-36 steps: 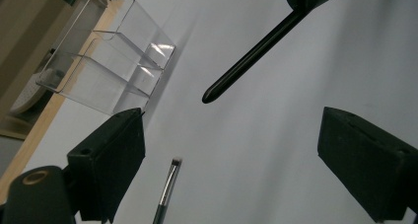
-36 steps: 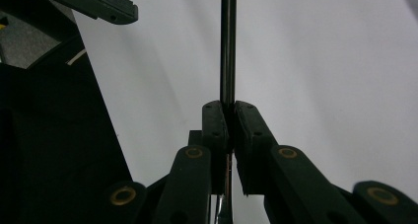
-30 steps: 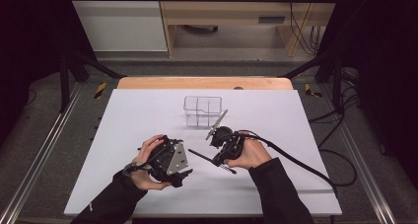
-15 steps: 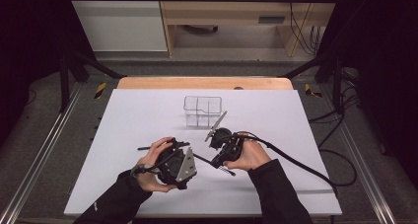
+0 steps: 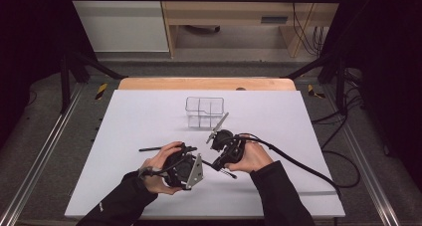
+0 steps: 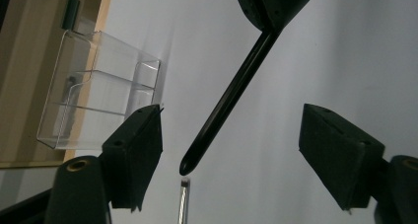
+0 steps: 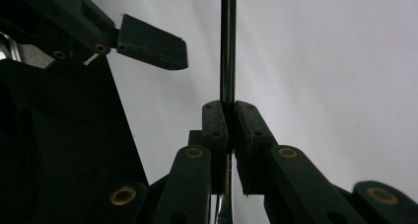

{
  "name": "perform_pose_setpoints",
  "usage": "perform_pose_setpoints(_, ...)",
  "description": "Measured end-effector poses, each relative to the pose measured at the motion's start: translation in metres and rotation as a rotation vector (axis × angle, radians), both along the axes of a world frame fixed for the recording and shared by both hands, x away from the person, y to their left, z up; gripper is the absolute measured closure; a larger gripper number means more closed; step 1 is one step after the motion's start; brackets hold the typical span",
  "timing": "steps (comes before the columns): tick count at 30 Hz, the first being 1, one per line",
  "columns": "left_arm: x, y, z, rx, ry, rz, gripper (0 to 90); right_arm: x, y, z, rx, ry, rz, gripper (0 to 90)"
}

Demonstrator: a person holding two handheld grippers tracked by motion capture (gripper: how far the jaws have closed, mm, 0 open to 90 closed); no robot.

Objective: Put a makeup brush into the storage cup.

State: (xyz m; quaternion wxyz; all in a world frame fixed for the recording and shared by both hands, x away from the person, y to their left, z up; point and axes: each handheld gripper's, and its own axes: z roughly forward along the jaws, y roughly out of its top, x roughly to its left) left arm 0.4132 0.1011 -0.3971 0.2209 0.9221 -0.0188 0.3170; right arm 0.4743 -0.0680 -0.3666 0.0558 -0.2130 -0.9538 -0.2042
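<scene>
Black pen is clamped between the right gripper jaws; the left gripper, just closing, is held open around its near end.

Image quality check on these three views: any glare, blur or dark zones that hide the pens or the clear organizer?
High view: even light on the white sheet, dark surroundings, clear organizer faint but readable. Left gripper view: black pen sharp, near pads slightly soft, organizer walls catch mild highlights. Right gripper view: right tool shut on the pen, foreground dark and underexposed, sheet bright behind.
</scene>
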Motion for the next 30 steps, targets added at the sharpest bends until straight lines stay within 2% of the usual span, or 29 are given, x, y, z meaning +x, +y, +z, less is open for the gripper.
perform_pose_setpoints(10, -0.003, -0.005, -0.004, 0.033, -0.045, -0.026, 37.9, 0.001, 0.003, -0.005, 0.003, 0.015, 0.009, 84.3)
perform_pose_setpoints(30, -0.008, -0.012, -0.012, 0.108, -0.091, -0.086, 66.2, 0.000, 0.007, -0.009, -0.001, 0.034, 0.023, 84.3)
